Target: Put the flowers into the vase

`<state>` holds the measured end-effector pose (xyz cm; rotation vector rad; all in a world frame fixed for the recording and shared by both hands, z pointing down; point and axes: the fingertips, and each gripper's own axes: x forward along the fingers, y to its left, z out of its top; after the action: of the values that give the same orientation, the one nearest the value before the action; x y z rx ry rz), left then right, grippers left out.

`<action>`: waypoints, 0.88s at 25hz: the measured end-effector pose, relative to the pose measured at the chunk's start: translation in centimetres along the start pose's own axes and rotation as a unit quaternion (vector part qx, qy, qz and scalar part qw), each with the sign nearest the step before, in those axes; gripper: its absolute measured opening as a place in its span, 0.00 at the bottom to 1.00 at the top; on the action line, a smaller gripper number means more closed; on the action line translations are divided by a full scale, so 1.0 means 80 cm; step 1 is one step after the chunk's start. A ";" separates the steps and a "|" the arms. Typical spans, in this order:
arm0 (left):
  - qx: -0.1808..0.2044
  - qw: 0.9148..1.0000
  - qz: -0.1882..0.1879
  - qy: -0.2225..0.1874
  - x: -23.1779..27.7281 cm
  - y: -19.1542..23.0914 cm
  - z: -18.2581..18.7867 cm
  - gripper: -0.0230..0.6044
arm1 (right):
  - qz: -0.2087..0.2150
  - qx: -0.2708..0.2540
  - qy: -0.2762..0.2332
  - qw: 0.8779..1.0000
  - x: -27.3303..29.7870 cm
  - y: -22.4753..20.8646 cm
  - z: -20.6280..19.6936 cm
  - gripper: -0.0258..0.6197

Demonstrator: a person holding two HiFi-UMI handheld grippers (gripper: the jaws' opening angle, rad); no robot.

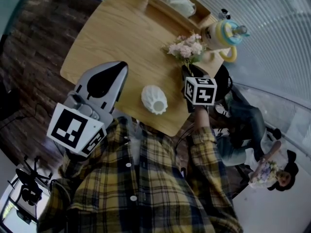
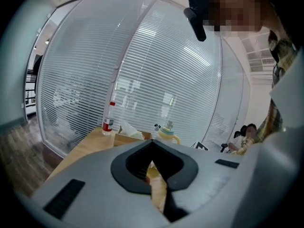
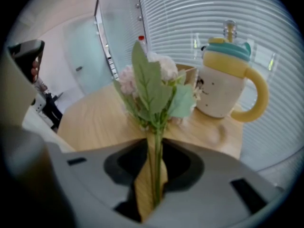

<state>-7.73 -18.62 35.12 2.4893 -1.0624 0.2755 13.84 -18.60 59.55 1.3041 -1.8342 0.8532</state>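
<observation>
A bunch of pale pink flowers [image 1: 187,48] with green leaves lies on the wooden table [image 1: 121,28] at its right side. A ribbed white vase [image 1: 154,100] stands near the front edge, left of the flowers. My right gripper [image 1: 190,73] reaches down to the stem end. In the right gripper view the green stem [image 3: 156,165] runs between the jaws of that gripper [image 3: 152,177], close to the right one, with table showing on the stem's left. The flower heads [image 3: 152,87] rise ahead of it. My left gripper [image 1: 103,84] hovers left of the vase, narrowly open and empty [image 2: 154,177].
A cream and yellow lidded mug [image 1: 221,35] stands just behind the flowers [image 3: 223,80]. A wooden tissue box [image 1: 177,4] and a clear bottle [image 2: 109,120] sit at the far edge. A seated person [image 1: 243,115] is beside the table's right corner. Blinds cover the glass wall behind.
</observation>
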 end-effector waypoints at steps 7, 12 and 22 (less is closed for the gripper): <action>0.003 1.000 -0.004 -0.002 -0.005 -0.007 0.004 0.05 | -0.005 -0.003 -0.005 1.000 -0.010 0.002 0.003 0.12; 0.004 1.000 -0.004 -0.004 -0.001 -0.009 0.005 0.05 | -0.006 0.001 -0.010 1.000 -0.012 -0.002 0.002 0.09; 0.010 1.000 -0.010 -0.017 -0.004 -0.021 0.011 0.05 | -0.004 0.008 -0.041 0.999 -0.040 0.004 0.011 0.08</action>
<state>-6.69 -17.77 33.70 2.5285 -1.0524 0.2400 14.16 -17.71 56.36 1.3742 -1.8878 0.8230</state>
